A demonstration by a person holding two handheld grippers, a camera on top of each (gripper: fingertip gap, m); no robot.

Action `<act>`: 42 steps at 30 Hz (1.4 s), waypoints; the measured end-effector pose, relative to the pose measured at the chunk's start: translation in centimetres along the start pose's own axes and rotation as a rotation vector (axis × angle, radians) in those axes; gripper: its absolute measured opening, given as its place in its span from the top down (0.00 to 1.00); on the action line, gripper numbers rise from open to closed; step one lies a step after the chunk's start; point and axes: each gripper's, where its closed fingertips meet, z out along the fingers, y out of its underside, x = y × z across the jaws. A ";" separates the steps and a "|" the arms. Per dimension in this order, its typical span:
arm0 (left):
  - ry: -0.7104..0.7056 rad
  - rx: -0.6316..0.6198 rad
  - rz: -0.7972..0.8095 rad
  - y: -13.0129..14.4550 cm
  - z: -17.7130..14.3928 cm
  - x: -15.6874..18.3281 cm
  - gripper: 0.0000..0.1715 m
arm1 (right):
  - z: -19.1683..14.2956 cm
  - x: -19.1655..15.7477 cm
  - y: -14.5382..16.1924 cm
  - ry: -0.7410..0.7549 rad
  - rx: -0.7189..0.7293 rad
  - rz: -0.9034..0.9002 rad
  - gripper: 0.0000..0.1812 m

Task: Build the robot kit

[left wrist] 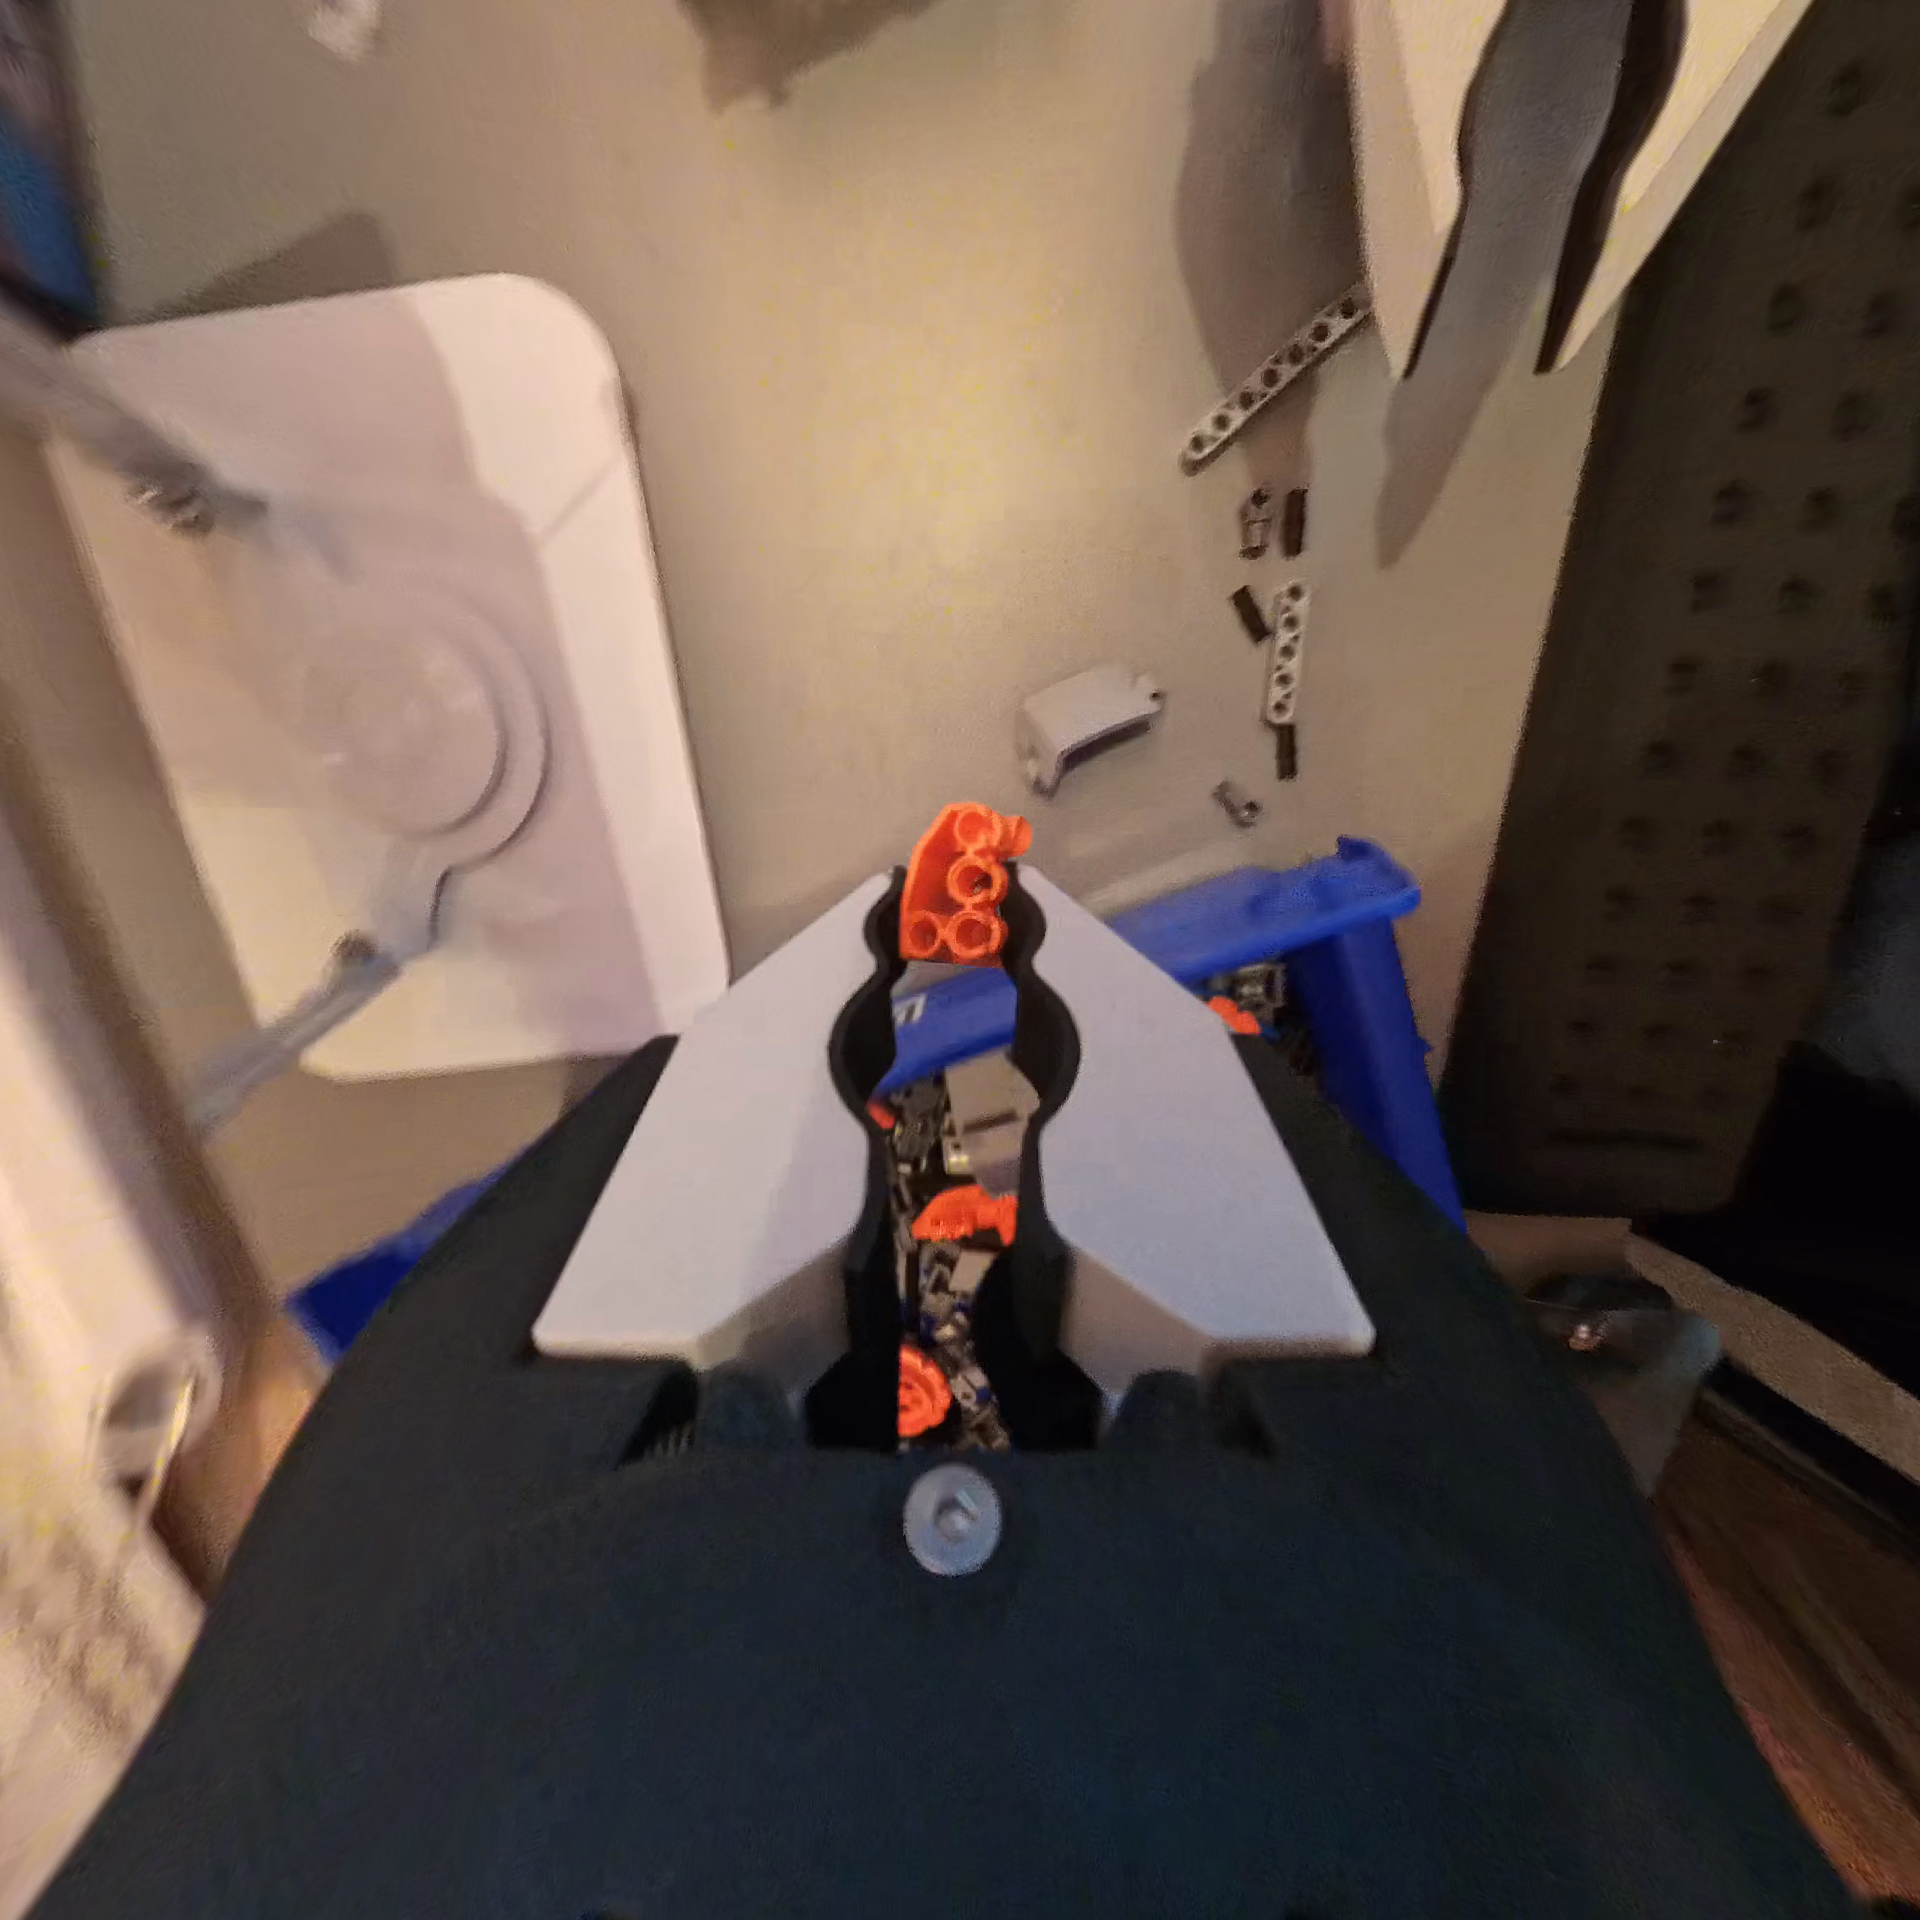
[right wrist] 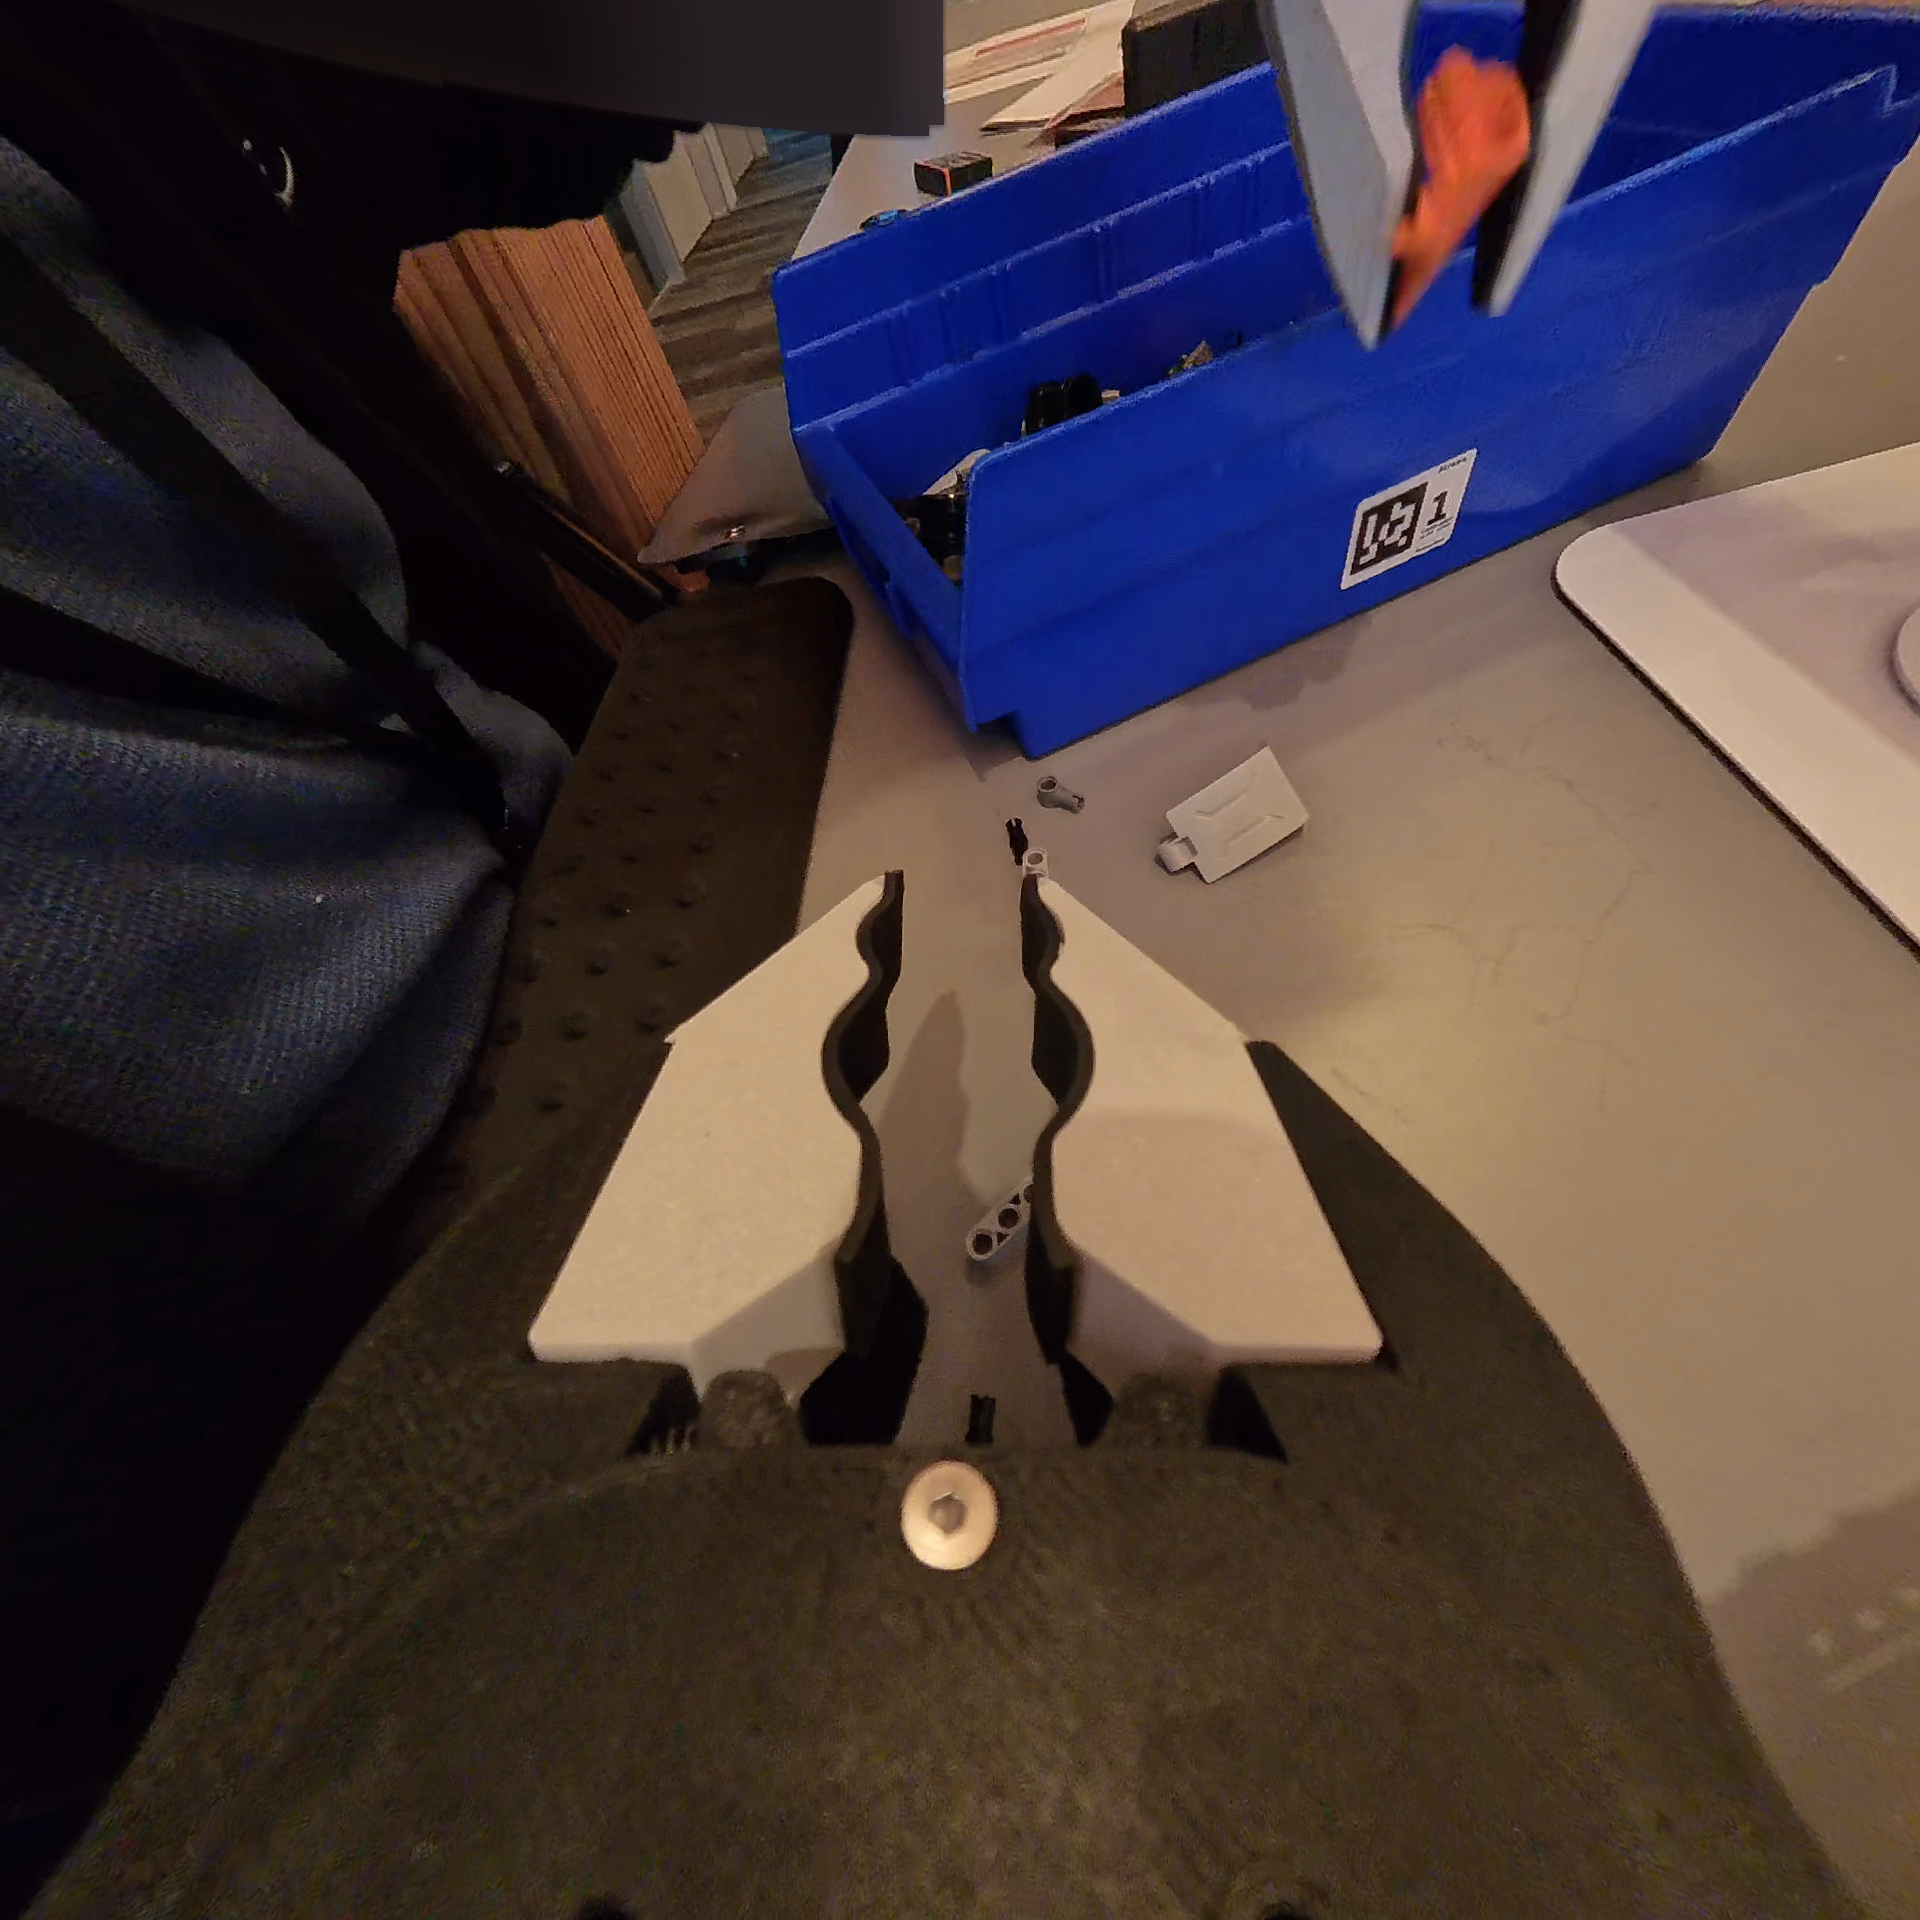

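Several small grey and black pieces point(right wrist: 1231, 816) are lying on the grey table point(right wrist: 1455, 987) beside a blue bin point(right wrist: 1195, 582). The left gripper point(left wrist: 961, 894) is clenching an orange brick point(left wrist: 961, 888) above the bin; the right gripper point(right wrist: 961, 883) is hanging released, empty, over the table.

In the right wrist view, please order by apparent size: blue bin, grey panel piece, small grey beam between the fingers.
1. blue bin
2. grey panel piece
3. small grey beam, smaller though nearer the camera

Blue parts bin point(right wrist: 1247, 540) w/ square-code label on grey table point(right wrist: 1455, 987); white tray point(right wrist: 1714, 623) beside it; black pegboard mat point(right wrist: 675, 831) at table edge.
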 end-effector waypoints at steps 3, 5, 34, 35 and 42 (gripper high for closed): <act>0.096 -0.108 0.059 -1.4 3.5 0.5 0.92 | 0.0 -0.1 -0.1 -0.003 0.000 -0.005 0.89; 0.143 -0.216 0.083 -1.2 6.0 0.7 0.91 | 0.0 -0.2 0.0 -0.005 -0.002 -0.006 0.89; -0.085 -0.097 -0.290 12.9 -0.3 -2.6 0.69 | 0.0 -0.3 -0.2 -0.003 -0.001 -0.016 0.89; -0.081 -0.141 -0.328 14.4 0.6 -2.9 0.65 | 0.0 -0.3 -0.1 -0.003 -0.004 -0.013 0.89; 0.008 -0.175 -0.418 17.0 5.3 -3.0 0.62 | 0.1 0.0 0.2 0.000 -0.011 0.001 0.89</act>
